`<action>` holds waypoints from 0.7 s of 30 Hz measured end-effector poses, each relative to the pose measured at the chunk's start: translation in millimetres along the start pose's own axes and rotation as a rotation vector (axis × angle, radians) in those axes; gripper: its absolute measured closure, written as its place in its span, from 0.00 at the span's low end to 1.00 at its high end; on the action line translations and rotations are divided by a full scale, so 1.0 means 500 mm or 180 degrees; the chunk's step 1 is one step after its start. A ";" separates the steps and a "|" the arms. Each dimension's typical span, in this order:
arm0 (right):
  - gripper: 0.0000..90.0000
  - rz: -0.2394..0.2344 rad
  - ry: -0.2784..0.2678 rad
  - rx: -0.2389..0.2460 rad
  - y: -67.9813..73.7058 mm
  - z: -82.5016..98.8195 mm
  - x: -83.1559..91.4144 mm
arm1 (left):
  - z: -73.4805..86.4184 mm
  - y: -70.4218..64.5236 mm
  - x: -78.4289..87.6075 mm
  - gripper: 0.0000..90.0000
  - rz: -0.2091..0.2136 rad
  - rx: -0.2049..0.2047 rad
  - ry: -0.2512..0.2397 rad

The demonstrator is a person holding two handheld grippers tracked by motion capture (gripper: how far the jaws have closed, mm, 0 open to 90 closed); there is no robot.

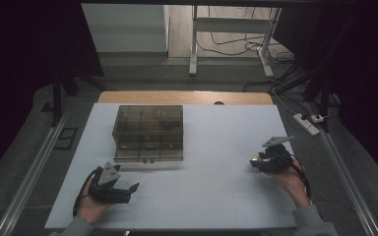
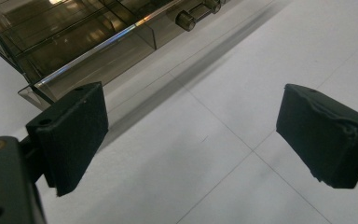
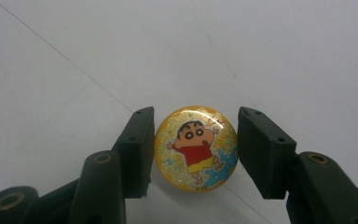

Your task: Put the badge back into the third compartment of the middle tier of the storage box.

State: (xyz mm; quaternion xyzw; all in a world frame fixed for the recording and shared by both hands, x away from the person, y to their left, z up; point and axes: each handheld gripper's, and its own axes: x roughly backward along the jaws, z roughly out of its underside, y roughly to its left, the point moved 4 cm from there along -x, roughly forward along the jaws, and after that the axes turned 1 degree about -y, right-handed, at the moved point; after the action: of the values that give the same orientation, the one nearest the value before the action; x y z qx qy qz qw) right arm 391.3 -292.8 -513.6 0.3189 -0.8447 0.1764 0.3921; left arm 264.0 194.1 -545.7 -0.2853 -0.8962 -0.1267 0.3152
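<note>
A round yellow badge (image 3: 196, 148) with a cartoon child in a red shirt sits between the two black jaws of my right gripper (image 3: 195, 154), which press on its left and right edges. In the high view the right gripper (image 1: 254, 161) is at the right of the white table, just above it, with the badge (image 1: 254, 160) a small bright spot at its tip. My left gripper (image 1: 134, 189) rests near the front left, its jaws wide apart. In the left gripper view the gap of that gripper (image 2: 191, 135) holds nothing. A smoky clear drawer box (image 1: 148, 132) stands at the back left centre.
The drawer box (image 2: 74, 42) has small round knobs (image 2: 185, 20) on its front, seen close in the left gripper view. A white mat (image 1: 211, 182) covers the table. Beyond the far edge are desk legs, cables and a power strip (image 1: 306, 123) on the floor.
</note>
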 end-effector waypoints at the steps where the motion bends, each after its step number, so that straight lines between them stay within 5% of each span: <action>1: 0.52 -0.0010 -0.0048 0.0015 0.002 -0.003 0.002 | 0.000 0.000 0.000 0.10 0.0000 0.0000 0.0000; 14: 0.52 -0.0305 -0.0670 -0.0233 0.012 -0.031 0.037 | -0.001 0.003 0.000 0.10 0.0008 0.0022 -0.0027; 21: 0.52 -0.0335 -0.0797 -0.0214 0.021 -0.042 0.044 | -0.003 0.004 -0.002 0.10 0.0006 0.0017 -0.0031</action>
State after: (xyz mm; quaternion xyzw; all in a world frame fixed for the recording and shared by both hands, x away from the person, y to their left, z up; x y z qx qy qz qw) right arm 384.8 -282.5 -483.8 0.3689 -0.8746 0.0861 0.3027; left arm 266.4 194.5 -544.7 -0.2859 -0.8978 -0.1227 0.3116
